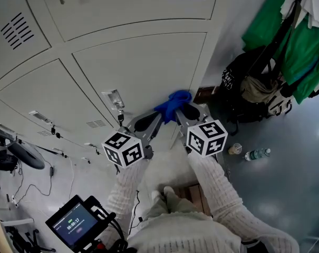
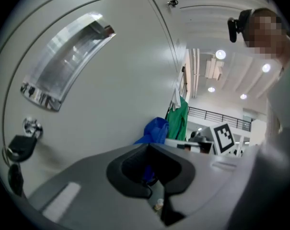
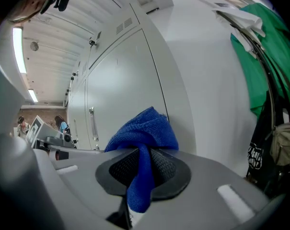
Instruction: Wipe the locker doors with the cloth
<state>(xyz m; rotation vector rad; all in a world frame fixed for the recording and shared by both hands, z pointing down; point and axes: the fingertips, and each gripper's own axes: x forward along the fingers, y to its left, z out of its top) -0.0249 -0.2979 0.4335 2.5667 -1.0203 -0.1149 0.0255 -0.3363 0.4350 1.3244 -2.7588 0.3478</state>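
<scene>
Wiping step, judged mid-pass. Right gripper [image 3: 144,169] jaws clamped on blue cloth [image 3: 145,131], wad bunched just ahead of jaws at locker door [image 1: 143,62]. Left gripper [image 2: 149,170] jaws near-closed, cloth sliver apparently pinched between. Next: press wad flat, sweep across panel.

Perhaps a workplace changing room: rows of pale metal lockers [image 1: 138,62], green garments [image 1: 301,51] beside, bags [image 1: 254,94] below them.

Cloth [image 1: 172,103] sits before locker door [image 1: 143,62], bags [image 1: 254,91] to its right.

Green garments [image 1: 301,51] above a black bag [image 1: 243,96], a plastic bottle [image 1: 257,154] on the grey floor [image 1: 286,194] nearby
</scene>
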